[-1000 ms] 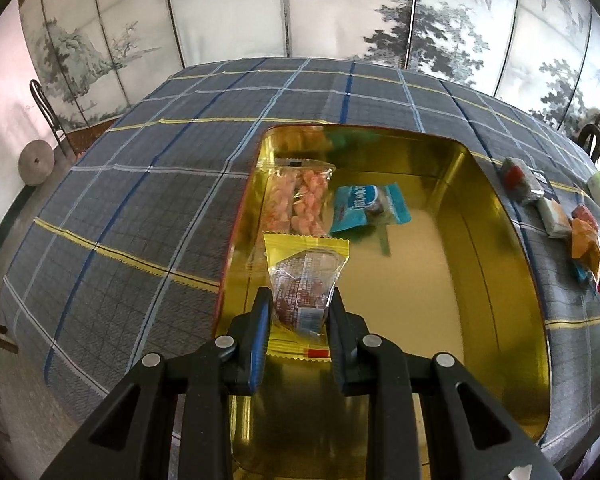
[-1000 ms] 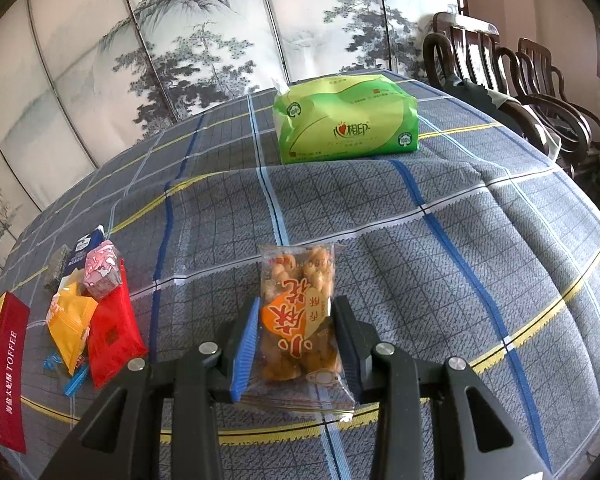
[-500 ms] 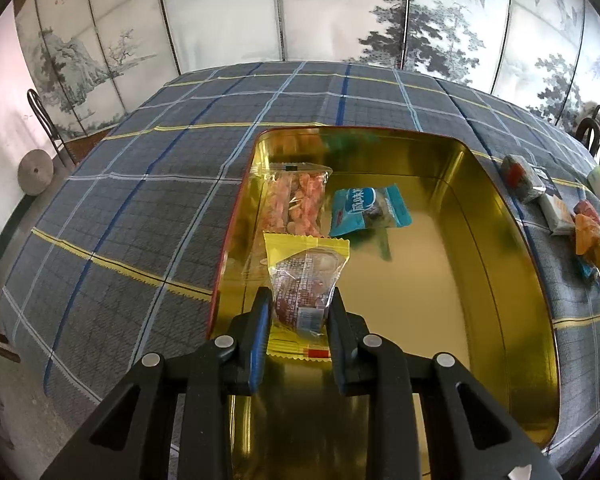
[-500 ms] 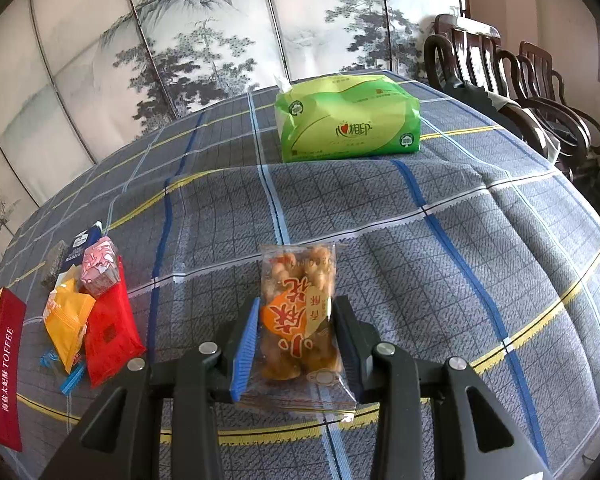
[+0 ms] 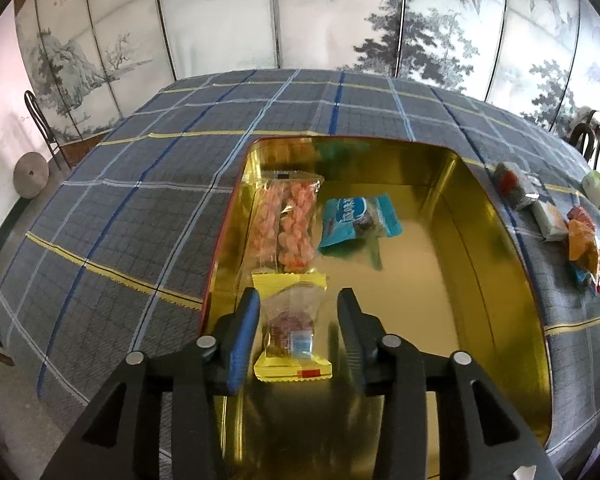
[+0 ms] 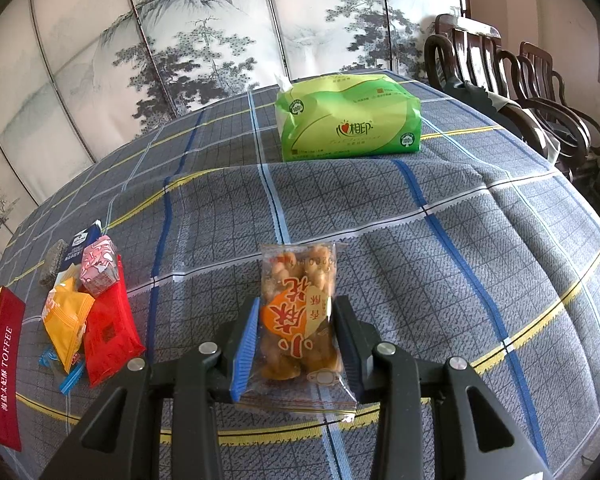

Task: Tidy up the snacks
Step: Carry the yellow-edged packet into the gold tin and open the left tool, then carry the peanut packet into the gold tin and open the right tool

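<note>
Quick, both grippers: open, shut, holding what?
Left gripper: open, yellow-edged snack packet loose between its fingers.
Right gripper: shut on the fried-twist snack bag.

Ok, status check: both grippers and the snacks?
Left hand-held gripper open, yellow-edged packet lying in gold tin. Right hand-held gripper shut on twist-snack bag above tablecloth. Nothing in the way.
</note>
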Demonstrator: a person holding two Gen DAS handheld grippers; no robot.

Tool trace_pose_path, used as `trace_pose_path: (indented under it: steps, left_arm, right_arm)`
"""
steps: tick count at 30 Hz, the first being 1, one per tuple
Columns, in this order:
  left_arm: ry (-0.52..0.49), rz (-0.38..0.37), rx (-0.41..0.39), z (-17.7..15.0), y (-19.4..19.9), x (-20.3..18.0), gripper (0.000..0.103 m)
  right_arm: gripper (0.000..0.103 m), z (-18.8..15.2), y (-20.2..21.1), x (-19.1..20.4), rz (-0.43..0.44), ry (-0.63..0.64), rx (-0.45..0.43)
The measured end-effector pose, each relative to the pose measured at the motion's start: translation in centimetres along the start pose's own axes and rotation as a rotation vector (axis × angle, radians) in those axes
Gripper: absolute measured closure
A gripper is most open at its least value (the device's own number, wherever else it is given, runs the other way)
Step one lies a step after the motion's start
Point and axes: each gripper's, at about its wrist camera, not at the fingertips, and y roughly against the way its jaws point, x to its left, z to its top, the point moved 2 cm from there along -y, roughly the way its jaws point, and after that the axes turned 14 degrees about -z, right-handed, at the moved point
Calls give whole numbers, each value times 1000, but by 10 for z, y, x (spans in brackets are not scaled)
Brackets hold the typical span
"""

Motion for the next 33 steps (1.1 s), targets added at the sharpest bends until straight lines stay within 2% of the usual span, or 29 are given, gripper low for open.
trace_pose_path:
  steps: [3,5,9,12,15,22,27,33]
  left_arm:
    - [2,-19,-25,-1,4,1,56]
    - [7,-28,-49,-1,9,1,56]
    - [37,-84,-88,1,20,7,53]
    - [65,-111,-118,3,29,14,46]
    - [95,-156,-131,4,38,20,46]
    - [85,-120,-157,0,55,23,43]
    - [116,-127,-159,-9,66,28,43]
    - [79,-73,-139,-17,76,24,42]
  right_arm:
    - [65,0,0,1,-1,1,0]
    - [65,1,0,1,-1,-1,-1]
    - [65,0,0,2,-7,-8,-12]
    - [65,-1,4,1,-10,-3,-27]
    - [65,-3,8,-1,-10,-8,-34]
    - [65,-5,40,10,43,3,-84]
    - [65,0,80,52,148,63,-132]
    - [65,-12,124,143,334,236,-132]
